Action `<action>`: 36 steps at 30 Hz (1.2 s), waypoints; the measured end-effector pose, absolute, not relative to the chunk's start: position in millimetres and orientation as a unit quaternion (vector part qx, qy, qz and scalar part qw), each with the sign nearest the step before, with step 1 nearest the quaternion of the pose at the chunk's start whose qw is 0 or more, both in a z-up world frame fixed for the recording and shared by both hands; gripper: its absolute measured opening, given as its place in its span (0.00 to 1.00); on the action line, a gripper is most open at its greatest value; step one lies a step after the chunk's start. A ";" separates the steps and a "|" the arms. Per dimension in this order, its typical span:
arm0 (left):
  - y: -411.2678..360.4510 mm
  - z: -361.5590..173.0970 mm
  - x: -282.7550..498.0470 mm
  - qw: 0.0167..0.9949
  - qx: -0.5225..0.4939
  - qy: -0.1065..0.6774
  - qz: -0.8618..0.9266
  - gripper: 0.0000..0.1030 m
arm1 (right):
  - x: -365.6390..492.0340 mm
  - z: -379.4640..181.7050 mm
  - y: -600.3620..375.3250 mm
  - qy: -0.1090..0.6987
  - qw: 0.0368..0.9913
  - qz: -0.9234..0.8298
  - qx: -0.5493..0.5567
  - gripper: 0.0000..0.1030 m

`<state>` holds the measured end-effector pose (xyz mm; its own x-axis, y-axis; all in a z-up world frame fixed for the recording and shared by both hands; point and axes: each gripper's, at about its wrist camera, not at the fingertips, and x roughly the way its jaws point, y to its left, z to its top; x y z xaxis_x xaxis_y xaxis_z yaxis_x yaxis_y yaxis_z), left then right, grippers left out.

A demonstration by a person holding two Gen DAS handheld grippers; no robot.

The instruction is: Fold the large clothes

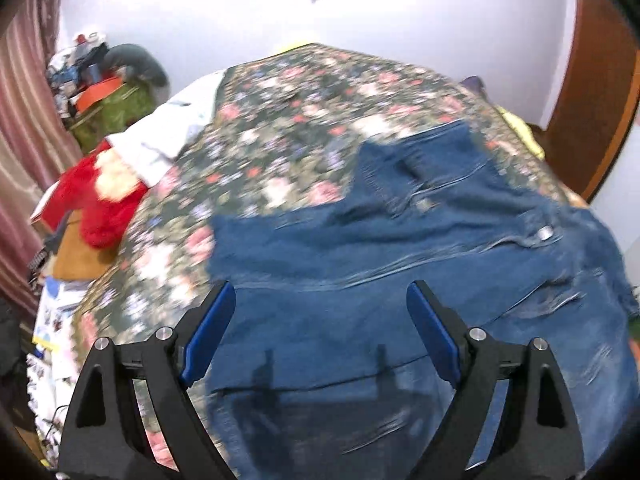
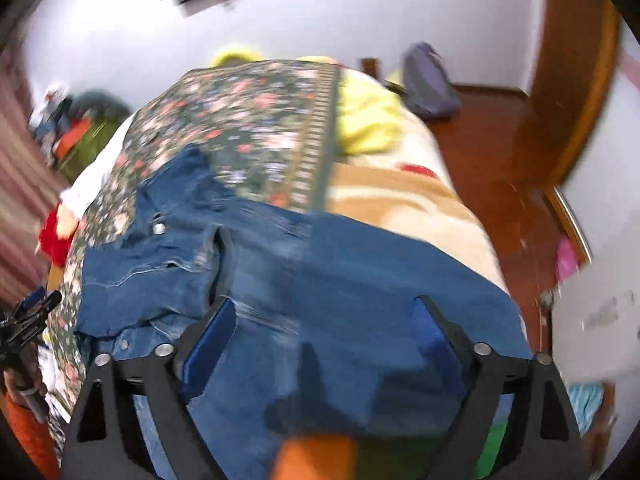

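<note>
A large blue denim garment (image 1: 400, 280) lies spread on a bed with a floral cover (image 1: 280, 128). It also shows in the right wrist view (image 2: 320, 280), rumpled at its left side, with a metal button (image 2: 159, 228). My left gripper (image 1: 320, 300) is open and empty, hovering just above the denim near its left edge. My right gripper (image 2: 324, 312) is open and empty above the denim's right part. The left gripper also shows at the left edge of the right wrist view (image 2: 28, 320).
A beige patterned blanket (image 2: 400, 200) and yellow cloth (image 2: 368, 116) lie on the bed's right side. A red plush toy (image 1: 100, 200) and white pillow (image 1: 168, 136) sit at the left. Clutter (image 1: 100, 80) stands by the curtain. Wooden floor (image 2: 500, 160) and a door are at right.
</note>
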<state>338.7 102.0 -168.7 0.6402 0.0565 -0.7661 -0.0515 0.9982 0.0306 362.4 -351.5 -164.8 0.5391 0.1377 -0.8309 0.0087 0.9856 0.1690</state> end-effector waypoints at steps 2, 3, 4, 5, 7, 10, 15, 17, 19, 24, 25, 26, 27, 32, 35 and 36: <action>83.1 -166.9 349.0 0.906 0.007 0.423 0.017 0.85 | 344.9 -168.8 -382.6 0.487 0.870 0.006 0.084 0.89; 74.0 -168.0 354.4 0.906 0.011 0.424 0.011 0.85 | 338.4 -172.3 -394.5 0.490 0.867 -0.006 0.090 0.89; 65.6 -168.9 358.0 0.905 0.013 0.425 0.007 0.85 | 332.5 -176.4 -406.6 0.493 0.865 -0.016 0.097 0.89; 56.5 -171.1 362.8 0.904 0.016 0.426 0.000 0.85 | 323.6 -184.7 -423.6 0.499 0.859 -0.028 0.114 0.89; 41.2 -176.7 370.3 0.901 0.017 0.433 -0.013 0.85 | 315.3 -197.9 -447.0 0.511 0.846 -0.042 0.143 0.89; 19.4 -192.3 384.5 0.892 0.023 0.452 -0.025 0.85 | 300.9 -229.5 -483.1 0.529 0.818 -0.056 0.218 0.89; -2.8 -227.0 405.9 0.872 0.039 0.487 -0.024 0.85 | 286.7 -271.4 -522.1 0.530 0.775 -0.064 0.338 0.89; -9.1 -242.1 412.4 0.863 0.040 0.503 -0.025 0.85 | 287.2 -283.5 -529.1 0.527 0.763 -0.059 0.369 0.89; -12.6 -251.9 414.9 0.857 0.038 0.513 -0.028 0.85 | 291.2 -289.4 -531.3 0.518 0.762 -0.061 0.384 0.89; -6.2 -256.3 415.2 0.854 0.017 0.519 -0.031 0.85 | 308.2 -304.2 -538.6 0.495 0.756 -0.083 0.420 0.57; -4.8 -256.0 414.3 0.854 0.017 0.519 -0.030 0.85 | 312.3 -305.1 -539.1 0.496 0.756 -0.080 0.420 0.54; -3.1 -255.2 412.1 0.855 0.018 0.518 -0.029 0.85 | 319.3 -301.1 -535.8 0.493 0.763 -0.080 0.410 0.43; -2.0 -253.8 410.2 0.856 0.020 0.515 -0.028 0.85 | 322.8 -295.5 -533.9 0.490 0.771 -0.083 0.399 0.33; 4.8 -240.3 394.4 0.866 0.026 0.498 -0.021 0.85 | 337.6 -241.6 -515.6 0.440 0.828 -0.079 0.338 0.19; 11.6 -225.0 379.9 0.877 0.032 0.479 -0.020 0.85 | 348.8 -197.9 -496.0 0.404 0.857 -0.051 0.317 0.16; 14.7 -220.0 376.5 0.880 0.034 0.473 -0.020 0.85 | 352.6 -183.8 -488.0 0.395 0.865 -0.040 0.307 0.15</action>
<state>376.5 14.7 -220.0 0.5521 -0.0027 -0.8338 0.0666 0.9969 0.0408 352.6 -488.0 -183.8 0.6852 0.1729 -0.7076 0.3124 0.8078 0.4999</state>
